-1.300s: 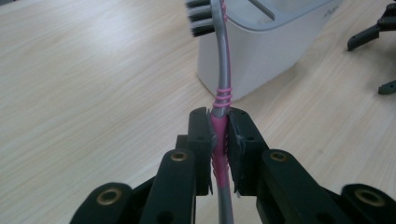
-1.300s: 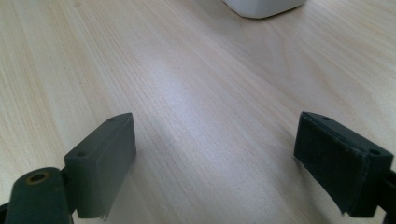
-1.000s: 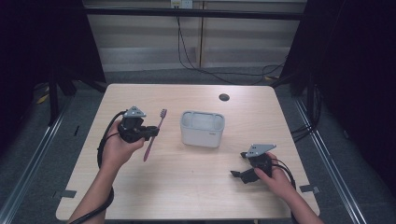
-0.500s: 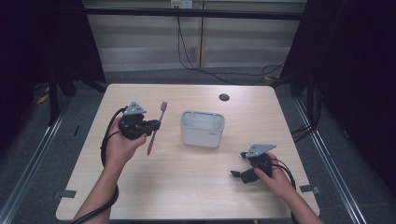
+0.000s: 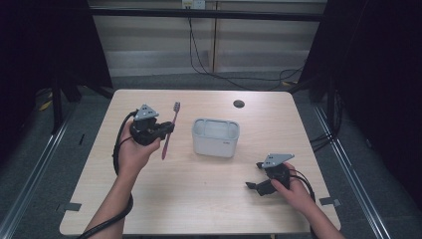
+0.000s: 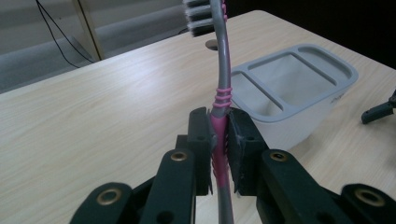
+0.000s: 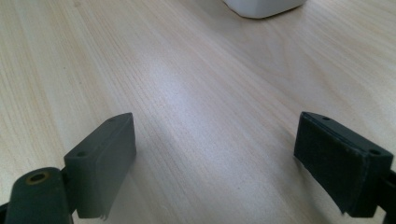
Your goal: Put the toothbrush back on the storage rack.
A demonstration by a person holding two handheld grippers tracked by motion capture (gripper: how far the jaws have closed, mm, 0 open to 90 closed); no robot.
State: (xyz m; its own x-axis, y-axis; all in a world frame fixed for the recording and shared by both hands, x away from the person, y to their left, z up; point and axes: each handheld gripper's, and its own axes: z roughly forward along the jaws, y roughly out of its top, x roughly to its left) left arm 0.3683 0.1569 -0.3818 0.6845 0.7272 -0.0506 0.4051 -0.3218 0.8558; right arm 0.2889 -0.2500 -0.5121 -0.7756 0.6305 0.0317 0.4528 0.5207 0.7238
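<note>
A pink and grey toothbrush [image 5: 169,130] [image 6: 220,98] is clamped upright between the jaws of my left gripper [image 5: 168,129] [image 6: 219,140], bristles at the top, lifted above the left half of the table. A grey-white holder [image 5: 216,137] [image 6: 299,88] with several compartments stands at mid table, to the right of the brush. My right gripper [image 5: 254,187] [image 7: 215,163] rests low at the front right of the table, its jaws wide apart with bare wood between them.
A small dark round hole [image 5: 239,103] sits near the table's [image 5: 199,199] far edge. Black cables trail from both grippers and hang behind the table. Dark floor and rails surround the table on both sides.
My left hand has carried the toothbrush slightly up and toward the far side of the table. The right gripper has stayed where it was.
</note>
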